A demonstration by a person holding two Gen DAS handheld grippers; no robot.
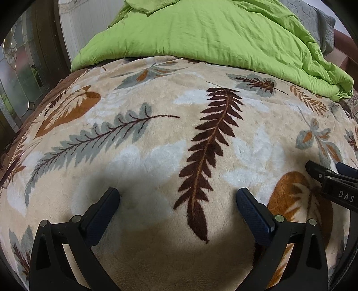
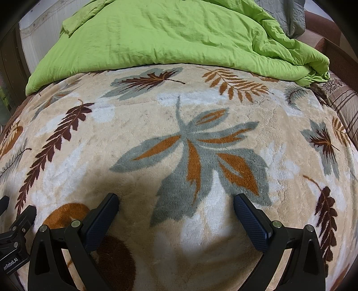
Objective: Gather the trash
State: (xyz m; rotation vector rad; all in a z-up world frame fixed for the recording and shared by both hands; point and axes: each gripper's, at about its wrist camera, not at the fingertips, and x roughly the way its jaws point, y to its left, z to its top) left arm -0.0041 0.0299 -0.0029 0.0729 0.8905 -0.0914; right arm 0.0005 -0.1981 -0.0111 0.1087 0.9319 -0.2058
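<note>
No trash shows in either view. My left gripper [image 1: 177,197] is open and empty, hovering low over a beige fleece blanket [image 1: 156,138] printed with brown, grey and orange leaves. My right gripper [image 2: 176,201] is open and empty over the same blanket [image 2: 279,138], to the right of the left one. The right gripper's body shows at the right edge of the left wrist view [image 1: 331,181]. The left gripper's body shows at the lower left edge of the right wrist view [image 2: 15,235].
A crumpled lime-green duvet [image 1: 201,33] lies across the far side of the bed, also in the right wrist view [image 2: 167,33]. A grey quilt [image 2: 286,15] sits behind it. A glass-panelled door [image 1: 20,67] stands at the left. A striped cushion [image 2: 344,105] is at right.
</note>
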